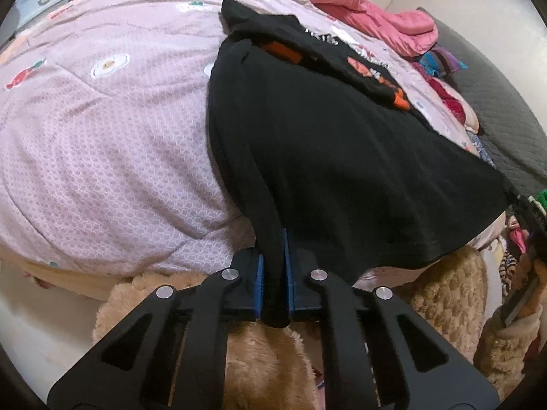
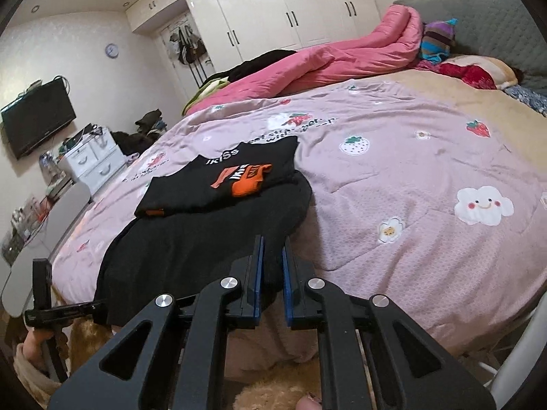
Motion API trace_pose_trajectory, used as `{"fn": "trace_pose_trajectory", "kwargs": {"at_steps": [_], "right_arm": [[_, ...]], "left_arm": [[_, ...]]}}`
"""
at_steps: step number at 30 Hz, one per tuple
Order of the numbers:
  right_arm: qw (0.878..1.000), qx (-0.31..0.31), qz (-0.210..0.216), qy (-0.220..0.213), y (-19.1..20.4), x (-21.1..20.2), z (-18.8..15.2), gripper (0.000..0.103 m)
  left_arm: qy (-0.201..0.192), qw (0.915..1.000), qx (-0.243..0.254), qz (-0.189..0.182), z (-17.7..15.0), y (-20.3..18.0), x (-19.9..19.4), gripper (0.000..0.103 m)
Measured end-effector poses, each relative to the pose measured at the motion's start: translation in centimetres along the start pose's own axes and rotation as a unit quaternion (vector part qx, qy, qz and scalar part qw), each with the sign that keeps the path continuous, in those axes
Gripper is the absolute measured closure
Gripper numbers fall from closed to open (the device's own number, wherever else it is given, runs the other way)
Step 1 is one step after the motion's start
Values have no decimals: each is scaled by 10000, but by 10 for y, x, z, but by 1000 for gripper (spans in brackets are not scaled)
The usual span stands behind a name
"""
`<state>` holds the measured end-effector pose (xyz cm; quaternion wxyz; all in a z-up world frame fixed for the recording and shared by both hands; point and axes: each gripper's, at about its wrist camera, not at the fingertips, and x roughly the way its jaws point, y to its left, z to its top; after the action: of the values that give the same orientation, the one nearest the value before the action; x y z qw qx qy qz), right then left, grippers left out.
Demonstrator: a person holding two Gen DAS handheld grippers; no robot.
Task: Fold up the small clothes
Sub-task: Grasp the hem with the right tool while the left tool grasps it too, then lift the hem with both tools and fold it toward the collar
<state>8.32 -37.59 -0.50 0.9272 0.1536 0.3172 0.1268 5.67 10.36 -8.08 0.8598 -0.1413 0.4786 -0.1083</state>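
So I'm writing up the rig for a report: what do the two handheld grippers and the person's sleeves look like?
Both the left gripper and right gripper are matte black linkage frames with triangular cut-outs, round silver pivot pins and blue pads lining the fingers. No cables show. The sleeve at each wrist is fluffy beige fleece.

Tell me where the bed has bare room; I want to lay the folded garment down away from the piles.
The widest free patch is the pink quilt right of the black garment, bounded by the pink duvet behind and the pillows toward the grey headboard. More bare quilt lies on the garment's other side, toward the white drawers. The strip along the duvet and headboard is crowded with clothes.
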Motion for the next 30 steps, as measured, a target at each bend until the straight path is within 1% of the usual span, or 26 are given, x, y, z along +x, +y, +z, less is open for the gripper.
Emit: {"fn": "trace_pose_trajectory", "kwargs": {"at_steps": [4, 9, 12, 14, 17, 21, 25, 30], "right_arm": [[9999, 123, -34, -80, -2, -4, 1, 94], [9994, 304, 86, -146, -2, -8, 3, 94], [9995, 228, 49, -212, 0, -8, 5, 94], [9994, 242, 25, -235, -1, -7, 7, 94], [9989, 369, 43, -295, -4, -9, 10, 94], [9985, 363, 12, -399, -5, -9, 12, 94], [9986, 386, 21, -369, -7, -3, 21, 94], [9981, 307, 9, -530, -2, -5, 35, 94]], "left_arm": [[-309, 9995, 54, -102, 7, -1, -21, 100], [-742, 9969, 55, -245, 21, -1, -51, 100], [-1022, 9944, 81, -259, 28, -2, -65, 100], [-1093, 9937, 55, -257, 34, -2, -67, 100], [-1200, 9921, -50, -356, 41, 0, -69, 101], [-1293, 9913, 37, -246, 52, -8, -66, 101], [-1439, 9890, -6, -332, 60, -10, -69, 101], [-1563, 9867, -40, -445, 73, -13, -72, 101]]}}
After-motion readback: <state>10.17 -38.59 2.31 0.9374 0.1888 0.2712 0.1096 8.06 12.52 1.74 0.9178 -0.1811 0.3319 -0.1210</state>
